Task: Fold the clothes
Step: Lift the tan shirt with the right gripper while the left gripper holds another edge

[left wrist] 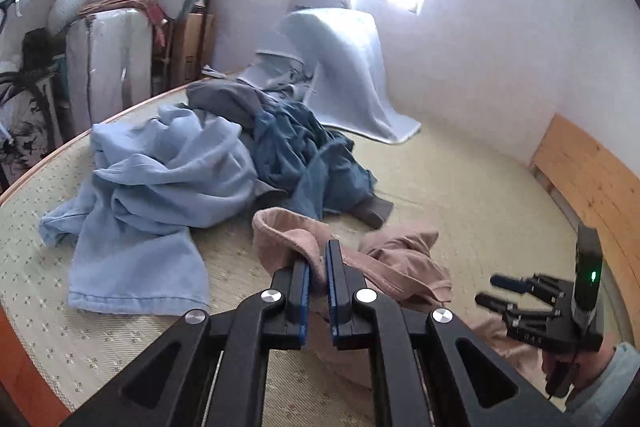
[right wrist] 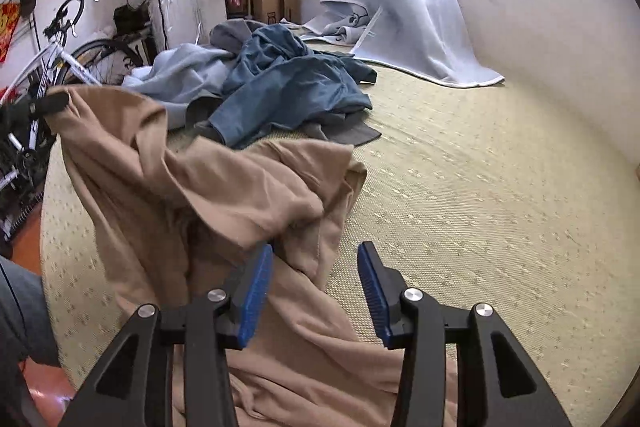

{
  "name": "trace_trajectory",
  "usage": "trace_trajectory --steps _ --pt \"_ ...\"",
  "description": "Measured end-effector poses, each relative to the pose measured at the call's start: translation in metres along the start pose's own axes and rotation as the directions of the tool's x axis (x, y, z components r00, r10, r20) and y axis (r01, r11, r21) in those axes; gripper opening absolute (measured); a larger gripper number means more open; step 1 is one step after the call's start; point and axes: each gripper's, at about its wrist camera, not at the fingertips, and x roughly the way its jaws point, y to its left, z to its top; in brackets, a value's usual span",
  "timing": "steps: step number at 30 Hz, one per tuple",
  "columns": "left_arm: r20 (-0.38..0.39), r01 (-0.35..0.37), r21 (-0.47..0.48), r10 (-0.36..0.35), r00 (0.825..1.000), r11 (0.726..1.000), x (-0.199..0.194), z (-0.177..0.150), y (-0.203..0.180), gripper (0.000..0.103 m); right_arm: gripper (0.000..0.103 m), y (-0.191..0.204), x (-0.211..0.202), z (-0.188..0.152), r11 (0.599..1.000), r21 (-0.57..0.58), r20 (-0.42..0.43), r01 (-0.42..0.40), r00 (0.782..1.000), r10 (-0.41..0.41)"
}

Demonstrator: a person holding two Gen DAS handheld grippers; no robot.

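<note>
A tan garment (right wrist: 208,195) lies rumpled on the woven mat (right wrist: 480,187), one end lifted at the left. My left gripper (left wrist: 318,259) is shut on a fold of that tan garment (left wrist: 392,263); it shows in the right wrist view as dark fingertips (right wrist: 52,103) holding the raised corner. My right gripper (right wrist: 316,267) stands open just above the cloth, its blue pads (right wrist: 256,291) apart and pressing on nothing. It also appears at the right of the left wrist view, right gripper (left wrist: 496,291), held by a hand.
A pile of light blue (left wrist: 160,171), dark blue (left wrist: 304,155) and grey clothes lies further back on the mat. A pale blanket (right wrist: 416,19) drapes over something by the wall. A bicycle (right wrist: 44,67), boxes and bedding stand at the left; a wooden board (left wrist: 588,179) lines the right.
</note>
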Motion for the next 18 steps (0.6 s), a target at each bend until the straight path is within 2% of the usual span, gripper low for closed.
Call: trace_trajectory --steps 4,8,12,18 --pt "0.016 -0.003 -0.006 0.003 1.000 1.000 -0.002 0.004 0.005 0.006 0.047 0.017 0.012 -0.004 0.996 -0.090 -0.013 -0.007 1.000 0.006" --pt "0.011 -0.004 -0.009 0.004 1.000 1.000 -0.001 0.002 0.010 0.006 0.047 0.042 0.029 -0.006 0.964 -0.255 0.007 0.080 0.997 -0.081" --pt "-0.009 0.001 -0.035 -0.001 1.000 0.999 0.002 0.000 0.018 0.006 0.047 0.051 0.036 -0.004 0.947 -0.300 0.053 0.115 0.993 -0.104" --pt "-0.026 -0.005 -0.056 0.003 1.000 0.998 0.002 -0.001 0.029 0.006 0.047 0.079 0.045 -0.002 0.898 -0.419 0.078 0.133 0.991 -0.110"
